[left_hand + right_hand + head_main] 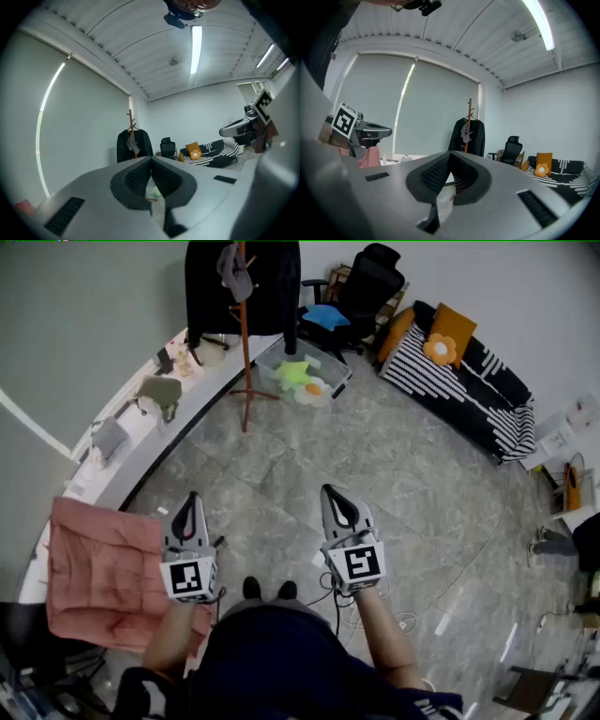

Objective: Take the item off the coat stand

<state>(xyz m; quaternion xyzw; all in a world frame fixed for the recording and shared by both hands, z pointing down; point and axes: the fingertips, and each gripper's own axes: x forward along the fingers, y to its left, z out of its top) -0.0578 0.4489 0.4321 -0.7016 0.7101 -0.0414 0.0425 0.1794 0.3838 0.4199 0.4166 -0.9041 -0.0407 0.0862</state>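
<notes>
Closed and empty, the left hand-held gripper (191, 501) and right hand-held gripper (331, 493) are facing the grey fabric cap (235, 274) hanging well ahead, slightly leftward, on the upright brown wooden coat stand (247, 362).

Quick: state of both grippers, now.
Left gripper: jaws shut, holding nothing.
Right gripper: jaws shut, holding nothing.

Place: office lounge | cues: swivel chair (367, 282), striped sofa (469, 382), coat stand (246, 362)
</notes>
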